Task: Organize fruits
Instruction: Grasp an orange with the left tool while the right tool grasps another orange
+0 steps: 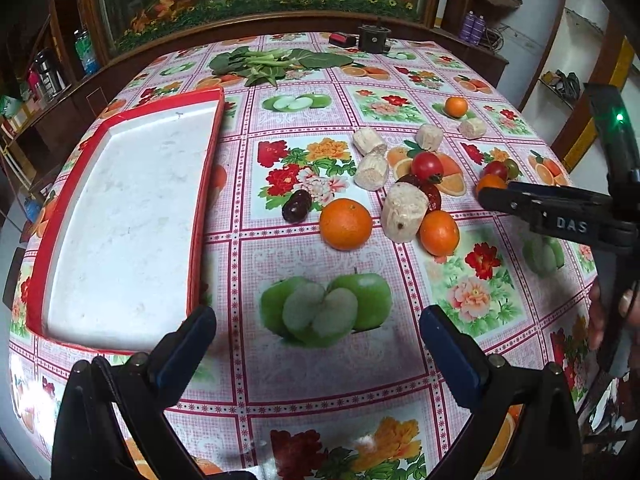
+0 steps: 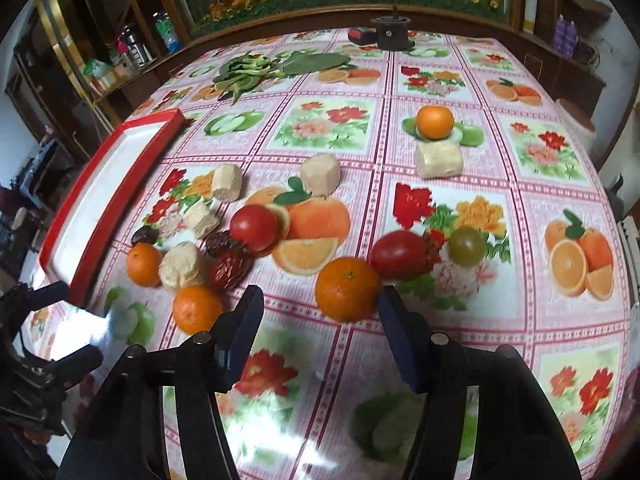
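Note:
Several oranges, tomatoes, red dates and pale peeled stalk pieces lie loose on the flowered tablecloth. My right gripper (image 2: 320, 300) is open and tilted down. One orange (image 2: 347, 289) sits just ahead between its fingertips, close to the right pad and clear of the left. A red tomato (image 2: 398, 254) and a green tomato (image 2: 466, 245) lie just behind that orange. My left gripper (image 1: 318, 320) is open with nothing in it, over a printed apple beside the red tray (image 1: 208, 184), whose white inside holds nothing. A bigger orange (image 1: 346, 224) lies ahead of it.
Leafy greens (image 1: 260, 62) lie at the far side, with a black round device (image 1: 374, 38) and a red-black box behind them. A wooden cabinet and shelves ring the table. A lone orange (image 2: 435, 122) and a stalk piece (image 2: 438, 159) sit apart at the back.

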`<state>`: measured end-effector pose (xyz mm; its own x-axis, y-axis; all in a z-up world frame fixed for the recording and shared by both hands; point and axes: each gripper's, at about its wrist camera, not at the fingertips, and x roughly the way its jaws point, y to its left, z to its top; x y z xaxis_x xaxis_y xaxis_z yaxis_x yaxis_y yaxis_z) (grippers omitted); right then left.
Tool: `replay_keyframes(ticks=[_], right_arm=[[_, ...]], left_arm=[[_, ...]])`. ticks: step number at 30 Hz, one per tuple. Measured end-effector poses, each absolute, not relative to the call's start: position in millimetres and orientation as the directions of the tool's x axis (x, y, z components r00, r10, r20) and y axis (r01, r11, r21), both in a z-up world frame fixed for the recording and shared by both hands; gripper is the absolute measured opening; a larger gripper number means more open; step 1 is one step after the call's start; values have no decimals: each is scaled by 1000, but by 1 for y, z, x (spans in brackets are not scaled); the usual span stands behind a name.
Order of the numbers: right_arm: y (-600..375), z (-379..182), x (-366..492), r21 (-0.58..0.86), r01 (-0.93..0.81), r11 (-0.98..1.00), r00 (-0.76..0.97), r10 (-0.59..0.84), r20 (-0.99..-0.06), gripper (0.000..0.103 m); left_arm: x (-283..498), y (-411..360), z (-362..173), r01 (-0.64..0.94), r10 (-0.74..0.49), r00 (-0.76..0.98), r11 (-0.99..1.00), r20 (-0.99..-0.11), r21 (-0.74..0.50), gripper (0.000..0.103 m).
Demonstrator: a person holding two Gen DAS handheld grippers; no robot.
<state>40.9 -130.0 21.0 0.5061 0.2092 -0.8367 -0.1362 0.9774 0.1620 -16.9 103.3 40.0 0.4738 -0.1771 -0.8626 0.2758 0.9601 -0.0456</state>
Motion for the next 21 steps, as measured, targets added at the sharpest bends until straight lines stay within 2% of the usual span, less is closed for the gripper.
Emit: replay_keyframes(ticks=[6, 10, 16, 21], right_arm=[[-128, 19, 50, 27, -145, 989, 518, 99, -850, 35], [-134, 18, 47, 46, -153, 987, 519, 120, -846, 35], [-138, 19, 43, 91, -141, 986, 511, 151, -846, 35], [-139, 20, 40, 99, -145, 985, 510, 160, -845, 35]], left_arm=[[-5, 103, 43, 304, -253, 448, 945, -857, -121, 103], [8, 95, 41, 342, -289, 416, 928, -862, -146, 100], [35, 89, 28, 355, -333, 339, 912, -880, -208, 82], [45, 88, 16, 375, -323, 298, 905, -898, -201, 68]])
